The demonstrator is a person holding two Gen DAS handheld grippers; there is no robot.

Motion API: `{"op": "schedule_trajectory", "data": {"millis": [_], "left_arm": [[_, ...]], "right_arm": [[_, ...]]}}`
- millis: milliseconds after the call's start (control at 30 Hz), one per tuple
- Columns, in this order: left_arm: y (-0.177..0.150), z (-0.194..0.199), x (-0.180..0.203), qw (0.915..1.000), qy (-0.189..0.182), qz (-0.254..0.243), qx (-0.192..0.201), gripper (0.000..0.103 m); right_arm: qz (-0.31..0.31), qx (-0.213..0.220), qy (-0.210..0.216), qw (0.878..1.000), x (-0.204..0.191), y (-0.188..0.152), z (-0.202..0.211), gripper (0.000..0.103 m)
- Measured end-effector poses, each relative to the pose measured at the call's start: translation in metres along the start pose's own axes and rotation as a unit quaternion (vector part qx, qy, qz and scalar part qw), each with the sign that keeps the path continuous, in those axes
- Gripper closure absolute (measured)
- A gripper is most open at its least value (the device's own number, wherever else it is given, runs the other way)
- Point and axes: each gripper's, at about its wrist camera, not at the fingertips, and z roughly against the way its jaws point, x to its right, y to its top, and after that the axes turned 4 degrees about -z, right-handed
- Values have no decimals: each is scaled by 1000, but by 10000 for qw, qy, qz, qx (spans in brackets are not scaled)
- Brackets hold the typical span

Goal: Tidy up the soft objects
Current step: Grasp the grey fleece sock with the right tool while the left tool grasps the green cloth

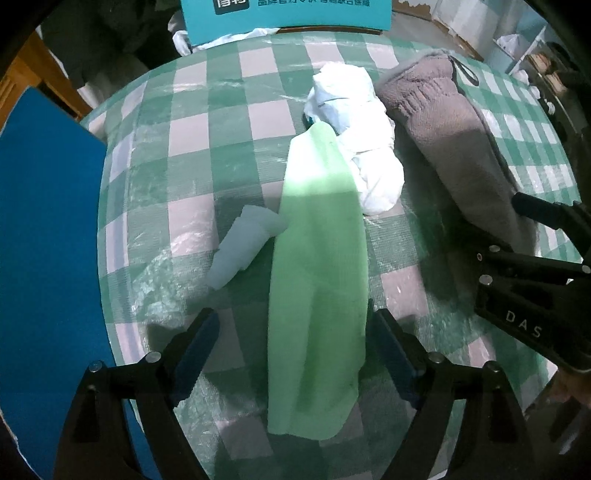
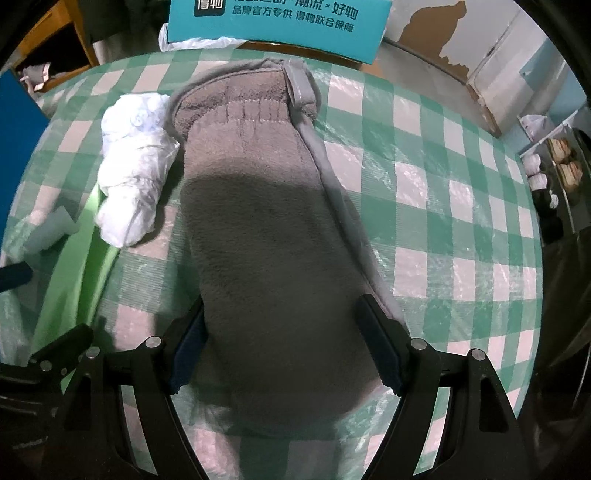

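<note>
A long light-green cloth (image 1: 317,258) lies flat on the green-and-white checked table (image 1: 192,122). My left gripper (image 1: 295,350) points down over its near end, open, with the cloth between the fingers and a gap on the left side. A grey fleece item (image 2: 266,221) lies stretched out to the right of it. My right gripper (image 2: 284,350) is open and straddles the fleece's near end, its fingers beside both edges. A crumpled white bundle (image 1: 354,129) sits between the two cloths. A small pale rolled piece (image 1: 243,247) rests against the green cloth's left edge.
A teal printed box (image 2: 277,18) stands at the table's far edge. A blue board (image 1: 48,221) borders the table on the left. Shelves with small items (image 2: 554,166) are off to the right. Checked table surface (image 2: 443,203) shows right of the fleece.
</note>
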Motion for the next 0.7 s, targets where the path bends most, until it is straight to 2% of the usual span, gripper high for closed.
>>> {"op": "schedule_trajectory", "data": {"millis": [133, 267, 333, 367, 433, 500, 567, 633, 700], "left_arm": [[-2, -2, 10, 9997, 177, -112, 86, 18], [-4, -1, 22, 9988, 406, -209, 194, 31], [-6, 2, 25, 9986, 388, -237, 261, 38], [-7, 3, 25, 9985, 394, -247, 291, 45], [-8, 5, 27, 9983, 358, -294, 345, 58], [-9, 7, 28, 9983, 299, -339, 355, 81], [-7, 13, 28, 9985, 212, -375, 332, 93], [-11, 13, 25, 9986, 148, -381, 329, 97], [-15, 15, 23, 9987, 109, -368, 347, 99]], "right_arm": [[80, 16, -39, 10000, 0, -3, -2, 25], [140, 32, -60, 9999, -2, -6, -1, 30], [113, 16, -60, 9999, -1, -7, 0, 37], [104, 15, -53, 9999, -1, -9, 2, 39], [74, -2, -30, 10000, 1, -9, 2, 49], [74, -13, -39, 10000, 2, -7, 3, 60], [33, -13, 15, 10000, 4, -7, 5, 75], [-41, -8, 102, 9999, 5, -6, 9, 84], [-96, -10, 171, 9998, 8, -3, 11, 85]]}}
